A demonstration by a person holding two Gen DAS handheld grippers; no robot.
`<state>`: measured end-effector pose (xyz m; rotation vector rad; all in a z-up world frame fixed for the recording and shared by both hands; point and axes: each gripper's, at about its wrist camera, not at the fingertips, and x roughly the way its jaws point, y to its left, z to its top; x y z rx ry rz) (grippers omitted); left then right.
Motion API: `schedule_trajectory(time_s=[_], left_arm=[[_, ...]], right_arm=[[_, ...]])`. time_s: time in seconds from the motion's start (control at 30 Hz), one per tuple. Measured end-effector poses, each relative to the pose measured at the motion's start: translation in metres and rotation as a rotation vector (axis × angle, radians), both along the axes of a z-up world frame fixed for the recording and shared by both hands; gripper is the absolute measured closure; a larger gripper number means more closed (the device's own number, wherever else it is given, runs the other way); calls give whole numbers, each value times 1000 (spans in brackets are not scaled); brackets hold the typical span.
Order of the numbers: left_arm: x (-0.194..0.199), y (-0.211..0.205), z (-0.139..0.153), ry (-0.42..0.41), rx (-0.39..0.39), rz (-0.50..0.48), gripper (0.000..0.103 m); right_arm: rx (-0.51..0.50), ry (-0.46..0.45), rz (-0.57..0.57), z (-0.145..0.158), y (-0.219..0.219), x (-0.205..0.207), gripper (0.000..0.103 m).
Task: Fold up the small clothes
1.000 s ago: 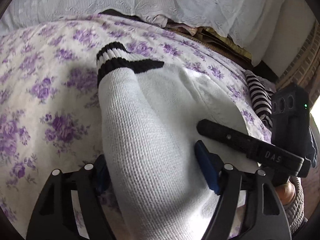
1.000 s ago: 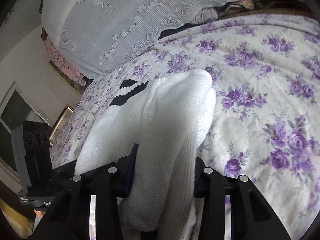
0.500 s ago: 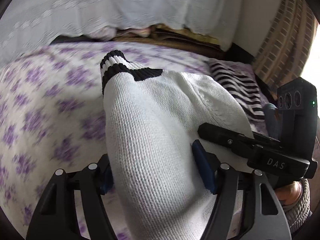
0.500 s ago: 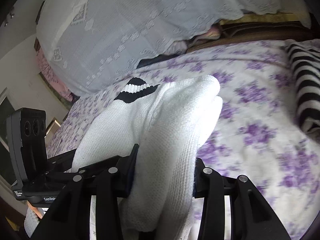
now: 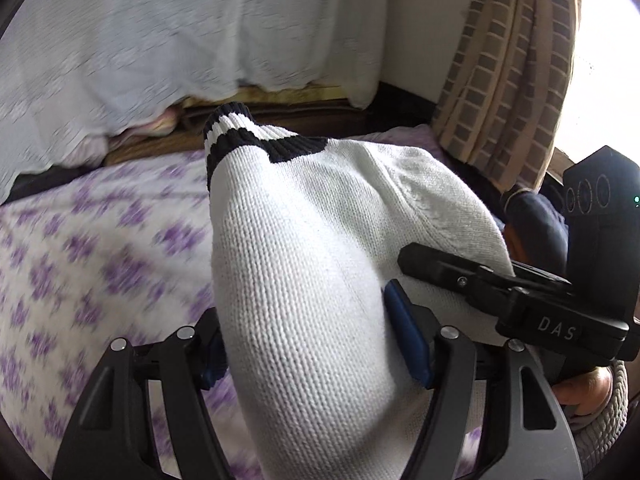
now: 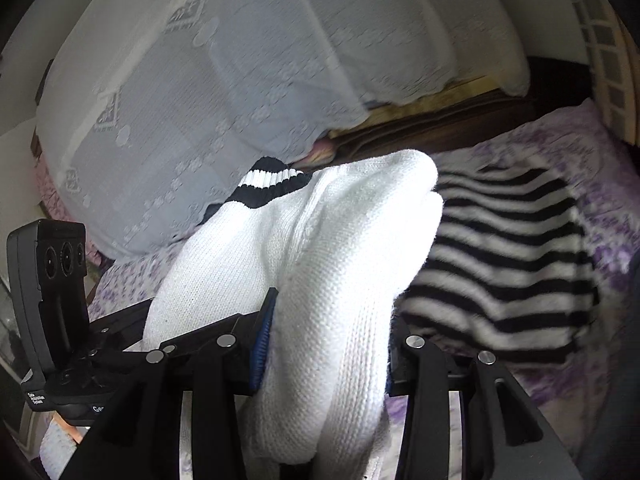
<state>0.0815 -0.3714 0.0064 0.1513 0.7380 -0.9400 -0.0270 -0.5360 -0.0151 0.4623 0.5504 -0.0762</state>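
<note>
A white knit garment with a black-and-white striped cuff hangs bunched above the bed. My left gripper is shut on one thick fold of it, blue pads pressing both sides. In the right wrist view the same garment fills the middle, and my right gripper is shut on another fold. The two grippers sit close side by side; the right one's body shows at the left view's right edge. The garment's lower part is hidden below the fingers.
The bed's purple floral sheet lies beneath. A folded black-and-white striped garment rests on the bed to the right. A white lace cover drapes a pile at the bed's far side, and a checked curtain hangs at the right.
Both grippers have lifted the white garment and swung right together; the striped garment now lies right behind it in the right wrist view. Both grips are unchanged.
</note>
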Motion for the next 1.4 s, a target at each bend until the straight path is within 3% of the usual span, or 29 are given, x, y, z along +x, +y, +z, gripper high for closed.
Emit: schedule_trajectory(time_s=[0.27,0.5,0.6,0.67,0.7,0.73,0.8,0.9,1.03,1.23,1.33,1.4], left_arm=[[9,-76,23,-42,-26,-55,36],[20,-138,20,-107,-25,-55,37],[25,-164,-1,-170,41,18,33],[40,-183,-39,-104,176,42,13],[44,-184,-53,-83,187,54,8],[47,-178,-61,-61,140,60,4],[59,-172,-67,50,87,54,4],[70,-168,-72,156,56,64,4],[59,-160,-66,110,59,81,4],[41,-134,-48,22,61,103,4],[38,-127,-43,-56,104,155,4],[41,-128,-43,-70,133,166,4]], right_arm=[[-16,-26,-120,16,-65,-4,61],[-50,-7,-383,-1,-109,-5,62],[-171,100,-529,-28,-118,15,62],[-191,166,-618,-58,-134,24,55],[-189,182,-629,-74,-141,26,47],[-206,177,-635,-81,-142,25,45],[-247,177,-633,-78,-139,26,42],[-224,168,-641,-81,-144,24,38],[-233,139,-655,-69,-130,13,33],[-266,-16,-629,-29,-97,-13,31],[-248,-35,-621,-25,-90,-19,30],[-232,5,-609,-30,-92,-18,30]])
